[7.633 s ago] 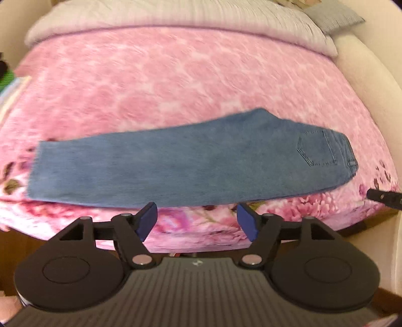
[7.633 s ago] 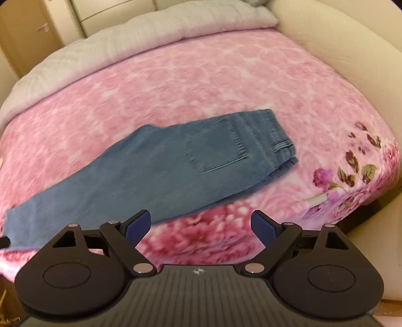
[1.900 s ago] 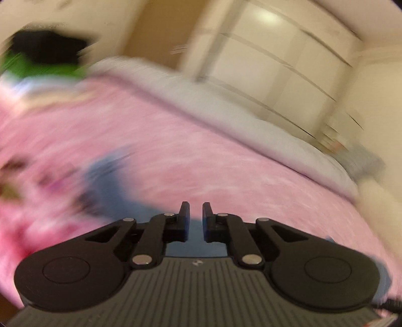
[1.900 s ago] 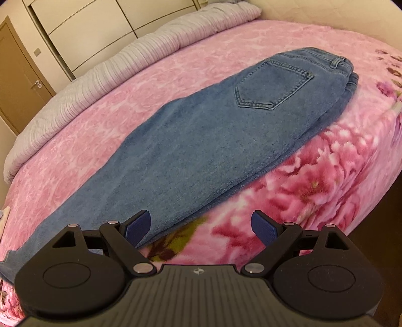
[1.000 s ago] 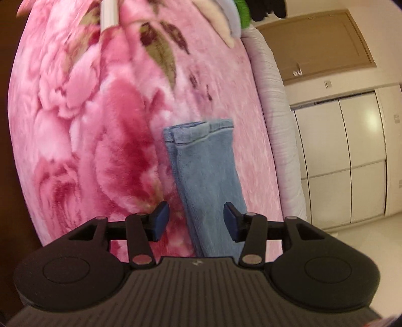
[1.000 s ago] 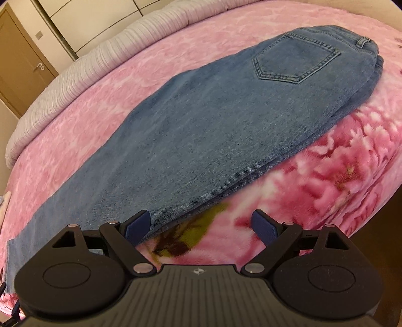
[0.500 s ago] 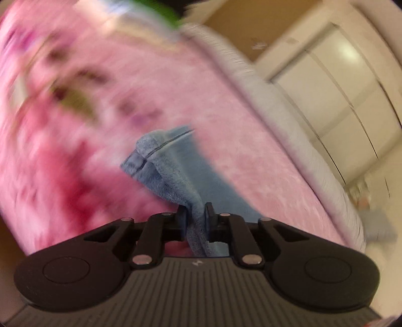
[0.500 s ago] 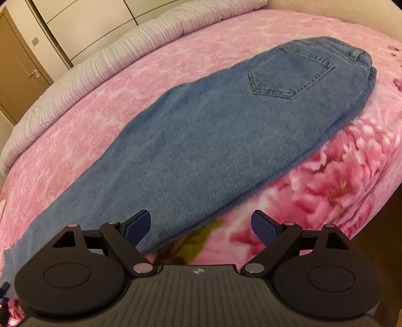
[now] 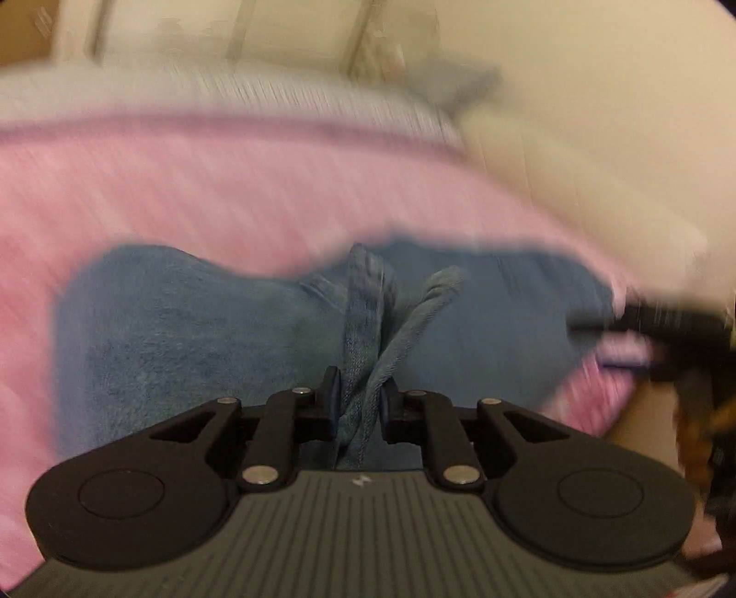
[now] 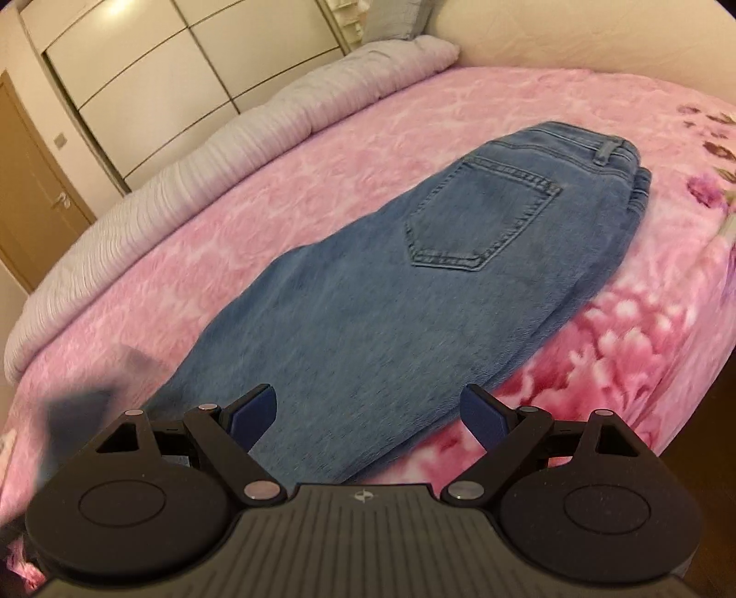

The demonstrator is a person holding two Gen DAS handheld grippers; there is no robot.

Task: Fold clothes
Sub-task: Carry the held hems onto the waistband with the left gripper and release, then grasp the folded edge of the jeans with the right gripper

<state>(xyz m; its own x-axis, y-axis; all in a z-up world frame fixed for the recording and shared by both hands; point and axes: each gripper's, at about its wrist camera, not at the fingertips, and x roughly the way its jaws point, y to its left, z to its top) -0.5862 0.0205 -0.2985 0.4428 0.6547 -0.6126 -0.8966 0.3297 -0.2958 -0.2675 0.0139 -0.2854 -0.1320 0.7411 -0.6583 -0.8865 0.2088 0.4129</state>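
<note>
Blue jeans (image 10: pixel 414 285) lie folded lengthwise on the pink floral bedspread (image 10: pixel 285 193), back pocket up, waist at the far right. My left gripper (image 9: pixel 359 405) is shut on the hem end of the jeans (image 9: pixel 368 331) and holds it lifted above the rest of the denim; this view is motion-blurred. My right gripper (image 10: pixel 368 414) is open and empty, hovering just above the jeans' near edge by the thigh. A blurred dark shape at the left of the right wrist view (image 10: pixel 87 409) cannot be identified for sure.
A grey striped duvet roll (image 10: pixel 230 138) lies along the far side of the bed. Cream wardrobe doors (image 10: pixel 161 73) and a brown door (image 10: pixel 32 184) stand behind it. A padded cream headboard (image 10: pixel 598 41) curves at the right. The bed edge drops off at the near right.
My left gripper, shut on the leg hem, has swung with it from the left end of the bed over toward the jeans' body. The right gripper stayed open and shifted slightly.
</note>
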